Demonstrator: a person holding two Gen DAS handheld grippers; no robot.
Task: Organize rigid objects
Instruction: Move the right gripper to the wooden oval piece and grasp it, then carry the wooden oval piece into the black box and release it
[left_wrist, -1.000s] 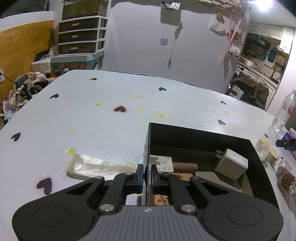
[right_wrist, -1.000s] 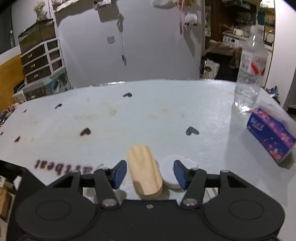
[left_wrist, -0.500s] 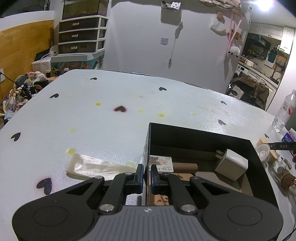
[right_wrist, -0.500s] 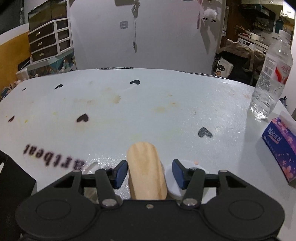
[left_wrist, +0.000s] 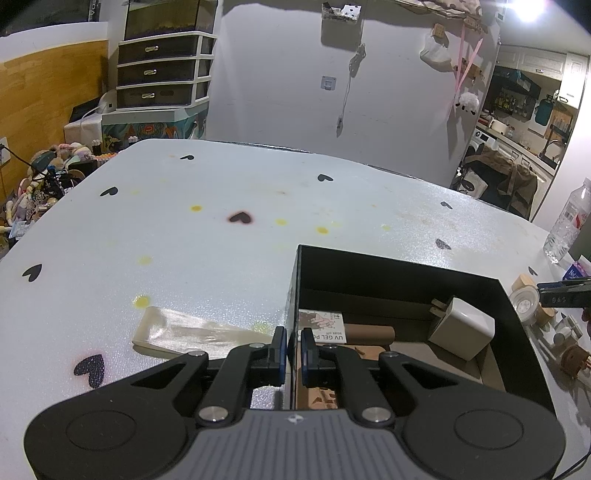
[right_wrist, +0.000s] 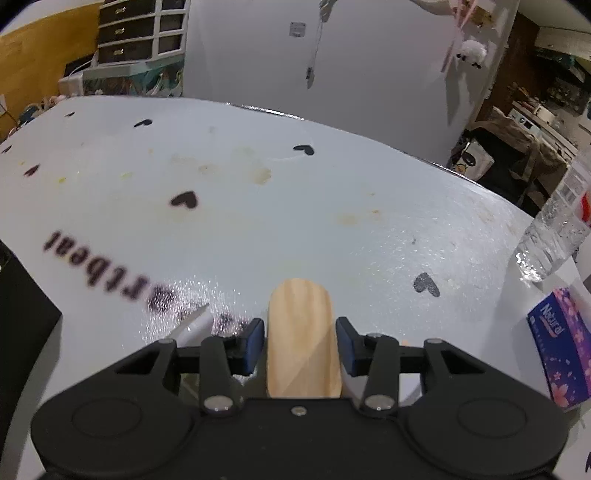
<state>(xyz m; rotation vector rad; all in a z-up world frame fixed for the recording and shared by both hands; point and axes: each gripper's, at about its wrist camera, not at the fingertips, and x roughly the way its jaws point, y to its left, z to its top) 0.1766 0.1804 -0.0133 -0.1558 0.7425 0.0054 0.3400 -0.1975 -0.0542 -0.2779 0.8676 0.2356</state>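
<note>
Step in hand: pickup. Wooden block (right_wrist: 301, 332) was framed between closing right gripper (right_wrist: 300, 343) pads, not yet pinched. Left gripper (left_wrist: 293, 349) was clamped on black box (left_wrist: 402, 266) wall. Next, likely: firm squeeze, lift, transfer boxward.

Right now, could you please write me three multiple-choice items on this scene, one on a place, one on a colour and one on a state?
1. Where does the white charger lie?
A. inside the black box
B. beside the water bottle
C. on the floor

2. What colour is the tissue pack?
A. green
B. purple
C. orange

3. What stands between the pads of the right gripper?
A. nothing
B. a spoon
C. the wooden piece

Key: 1 A, the charger rests within the box's walls; 2 B, the pack is purple with pink flowers; 3 C, the gripper's jaws are closing with the pale wood between them, slim gaps left.
</note>
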